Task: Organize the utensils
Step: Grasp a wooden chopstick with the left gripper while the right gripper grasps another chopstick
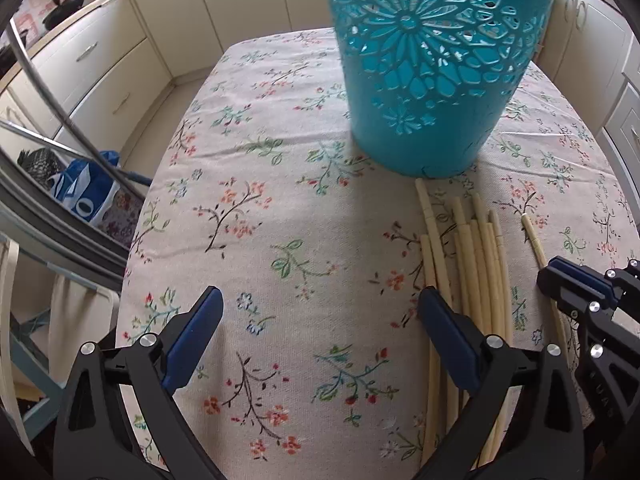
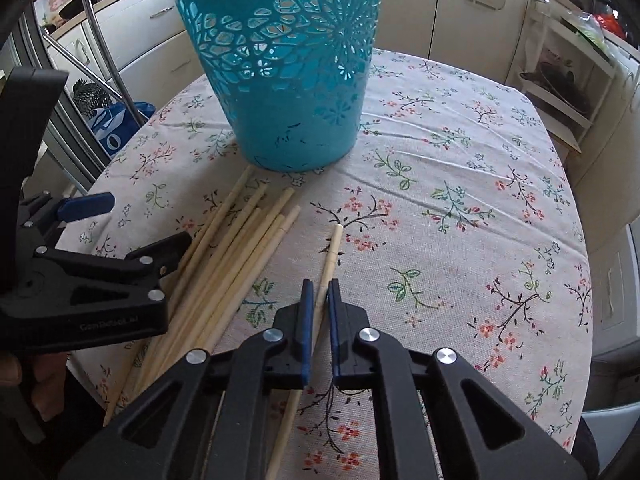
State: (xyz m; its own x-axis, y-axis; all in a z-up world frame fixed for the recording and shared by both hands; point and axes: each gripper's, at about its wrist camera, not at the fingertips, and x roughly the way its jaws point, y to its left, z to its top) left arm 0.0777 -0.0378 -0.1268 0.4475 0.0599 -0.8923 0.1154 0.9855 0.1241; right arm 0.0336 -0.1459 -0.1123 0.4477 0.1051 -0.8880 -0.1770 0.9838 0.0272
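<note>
Clamping a slim wooden chopstick (image 2: 329,258), right gripper (image 2: 320,286).

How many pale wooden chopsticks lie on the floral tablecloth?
About 9, possibly more hidden. One pale wooden chopstick lies apart, clamped in the right gripper. The rest form a bundle before the turquoise perforated basket, partly covered by the left gripper.
</note>
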